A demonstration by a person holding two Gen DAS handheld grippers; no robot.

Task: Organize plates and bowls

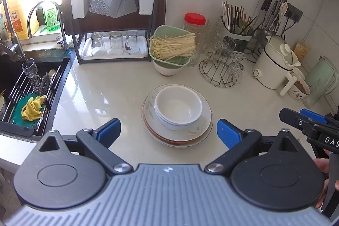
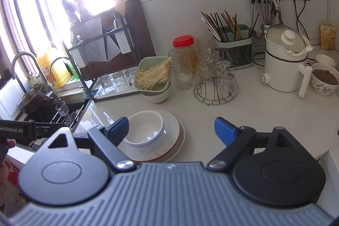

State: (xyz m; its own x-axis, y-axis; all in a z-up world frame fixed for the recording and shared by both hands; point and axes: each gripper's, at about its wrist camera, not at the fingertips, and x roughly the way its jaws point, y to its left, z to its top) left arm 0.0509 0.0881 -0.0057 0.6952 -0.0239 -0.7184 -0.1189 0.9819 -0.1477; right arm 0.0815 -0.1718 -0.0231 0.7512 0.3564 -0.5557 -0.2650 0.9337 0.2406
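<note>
White counter (image 1: 106,94), tiled wall; bowls (image 1: 178,106) on plates (image 1: 197,130); both jaws spread, empty.

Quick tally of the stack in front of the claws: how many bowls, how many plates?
Bowls: 2, nested, white
Plates: at least 2 under the bowls; rims overlap, so the exact count is unclear
Total: at least 4 pieces

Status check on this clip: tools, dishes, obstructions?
Left tool open, empty. Right tool open, empty. Nested bowls sit on stacked plates, untouched. Green noodle basket behind stack, apart; nothing blocking.
</note>
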